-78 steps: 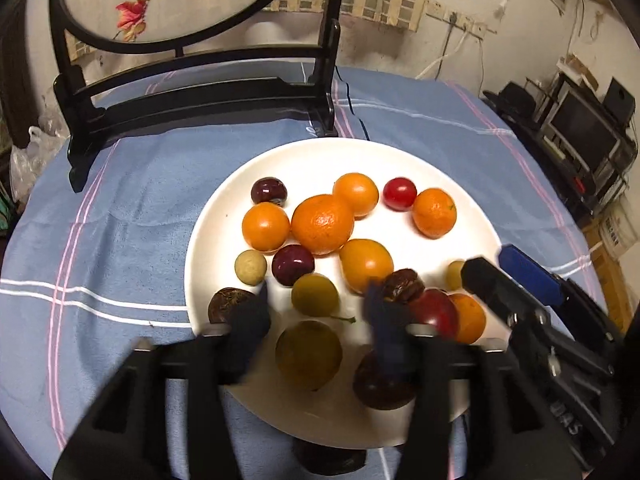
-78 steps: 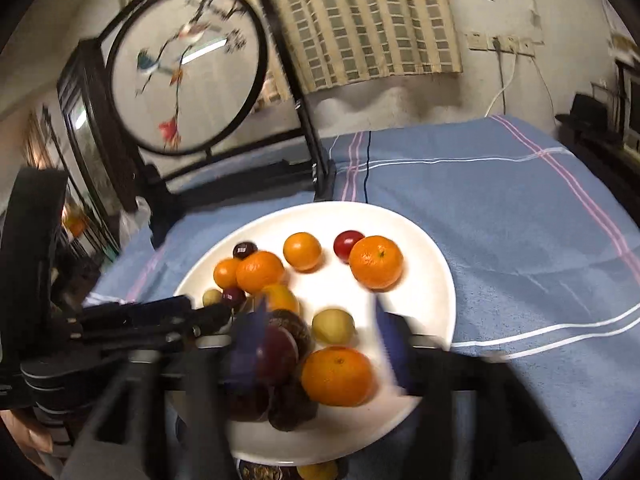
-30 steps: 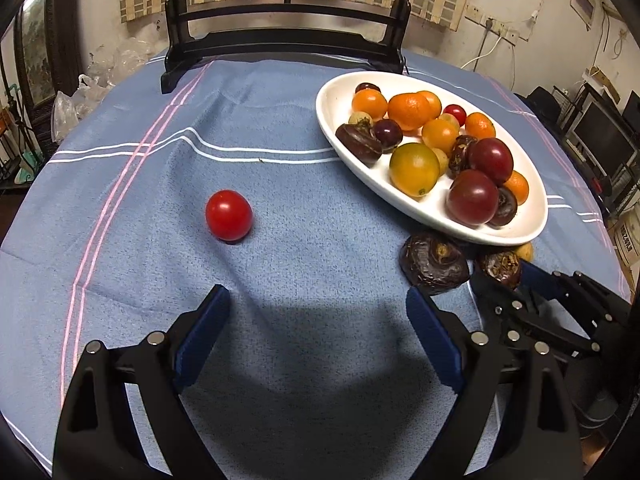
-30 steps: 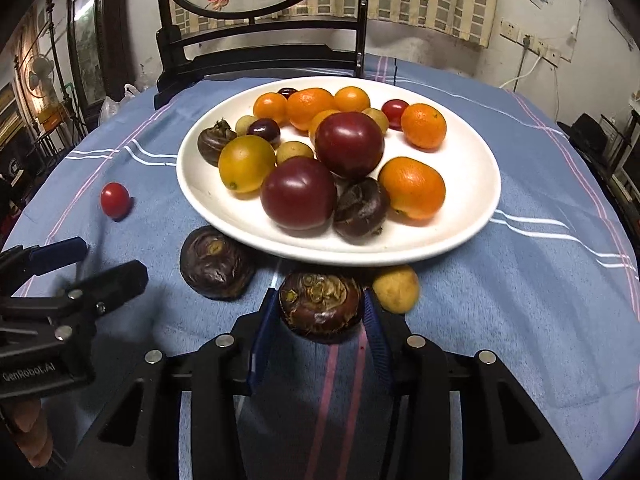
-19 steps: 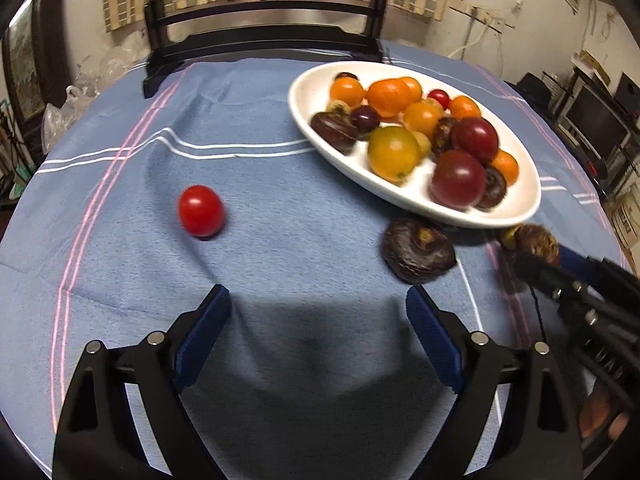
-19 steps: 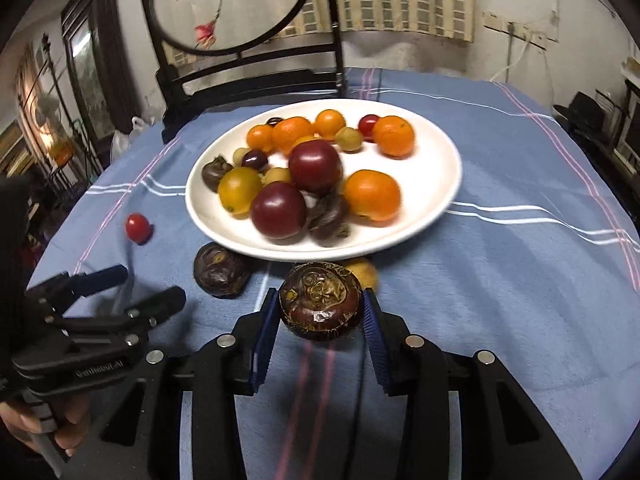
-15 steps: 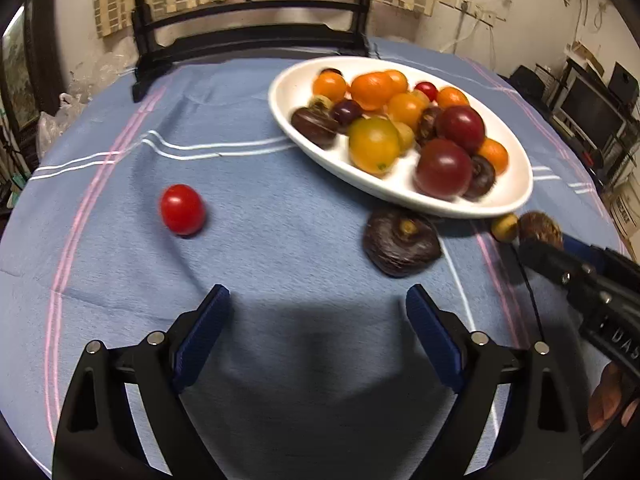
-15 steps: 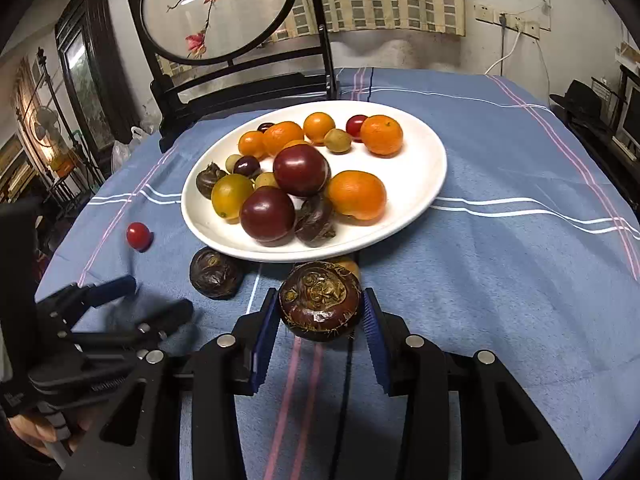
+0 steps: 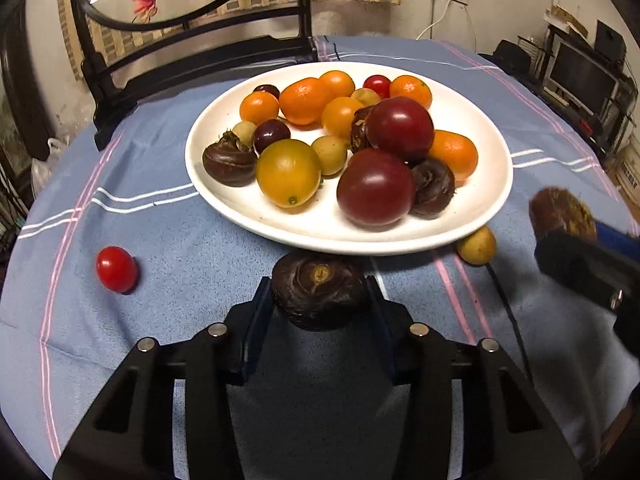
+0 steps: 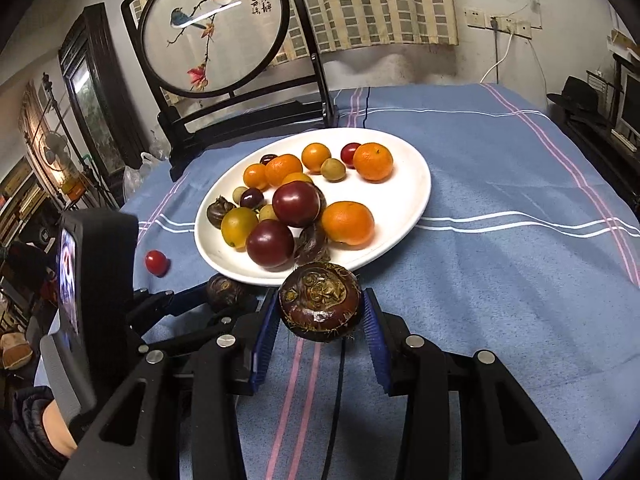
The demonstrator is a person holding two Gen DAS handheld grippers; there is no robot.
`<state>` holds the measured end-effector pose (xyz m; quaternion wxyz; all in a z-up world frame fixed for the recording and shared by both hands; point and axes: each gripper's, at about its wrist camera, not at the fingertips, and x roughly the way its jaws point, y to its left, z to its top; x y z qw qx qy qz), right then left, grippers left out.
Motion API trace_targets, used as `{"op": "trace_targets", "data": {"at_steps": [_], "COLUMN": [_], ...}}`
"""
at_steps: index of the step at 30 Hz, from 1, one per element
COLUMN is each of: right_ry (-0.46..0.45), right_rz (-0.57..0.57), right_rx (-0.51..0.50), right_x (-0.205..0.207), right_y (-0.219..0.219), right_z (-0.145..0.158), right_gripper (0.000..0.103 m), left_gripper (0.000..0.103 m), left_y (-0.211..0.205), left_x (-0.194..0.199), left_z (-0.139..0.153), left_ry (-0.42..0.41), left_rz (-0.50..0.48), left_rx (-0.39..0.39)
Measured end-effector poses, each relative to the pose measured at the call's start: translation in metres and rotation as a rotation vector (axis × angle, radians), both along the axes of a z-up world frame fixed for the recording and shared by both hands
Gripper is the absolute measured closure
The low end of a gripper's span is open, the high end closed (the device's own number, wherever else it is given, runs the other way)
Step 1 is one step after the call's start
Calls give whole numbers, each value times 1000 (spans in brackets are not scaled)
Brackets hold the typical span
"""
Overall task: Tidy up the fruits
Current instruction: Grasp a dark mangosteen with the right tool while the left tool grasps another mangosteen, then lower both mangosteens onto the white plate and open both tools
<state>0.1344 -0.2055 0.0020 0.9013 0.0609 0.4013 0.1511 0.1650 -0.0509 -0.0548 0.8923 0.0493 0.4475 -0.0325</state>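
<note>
Left wrist view: the left gripper (image 9: 320,300) reaches down to the blue striped tablecloth (image 9: 180,240) just in front of the white plate (image 9: 492,148), and its jaws are closing around a dark brown water chestnut (image 9: 319,295) that sits between the blue pads, which look to be touching its sides. On the plate lie two dark red tomatoes (image 9: 376,188), a yellow tomato (image 9: 288,172), several oranges (image 9: 304,96), small greenish fruits and more dark chestnuts. A red cherry tomato (image 9: 116,269) lies on the cloth well to the left of the plate, and a small yellowish fruit (image 9: 477,245) rests against the plate's near right edge. At the right edge of this view the right gripper's tip shows, blurred, with a second brown chestnut in it. Right wrist view: the right gripper (image 10: 320,316) is clamped on a reddish-brown water chestnut (image 10: 319,306), carried above the cloth just short of the plate's near rim, its scarred top facing the camera. To the left the left gripper's fingers sit at the dark chestnut on the cloth beside the plate. Behind the plate stands a round embroidered screen (image 10: 212,32) in a black frame.
</note>
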Motion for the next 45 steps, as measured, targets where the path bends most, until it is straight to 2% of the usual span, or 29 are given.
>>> {"op": "trace_targets", "data": {"at_steps": [4,7,12,17,20,25,29,34,35,36,38,42,45], "right_ry": [-7,-15,-44,-82,-100,-118,-110,-56,-48,-40,-42,-56,-78], "right_rz": [-10,-26,-15,-7,11,10,-9,-37,-43,-51,-48,-48,-37], "right_rx": [5,11,30,70,40,-11,10,99,116,132,144,120,103], "right_x": [-1,0,-2,1,12,51,79,104,106,108,108,99,88], "right_y": [-2,-4,2,3,9,19,21,13,11,8,4,4,5], "right_z": [0,0,-2,12,24,30,22,0,-3,-7,-10,-8,1], "right_gripper": [61,61,61,61,61,61,61,59,58,48,42,42,42], "left_gripper": [58,59,59,59,59,59,59,58,58,58,49,31,24], "left_y": [5,13,26,28,32,32,31,28,27,26,24,23,27], "left_x": [-11,-24,-28,-9,12,52,75,93,95,96,95,84,67], "left_z": [6,18,49,75,86,78,63,44,40,39,40,49,61], "left_ry": [25,5,-53,-104,-124,-86,-54,-13,-6,-6,-17,-55,-104], "left_rz": [-2,-8,-3,-4,4,32,47,54,57,57,52,64,78], "left_rx": [-39,-43,-112,-134,-155,-147,-126,-113,-111,-107,-106,-83,-67]}}
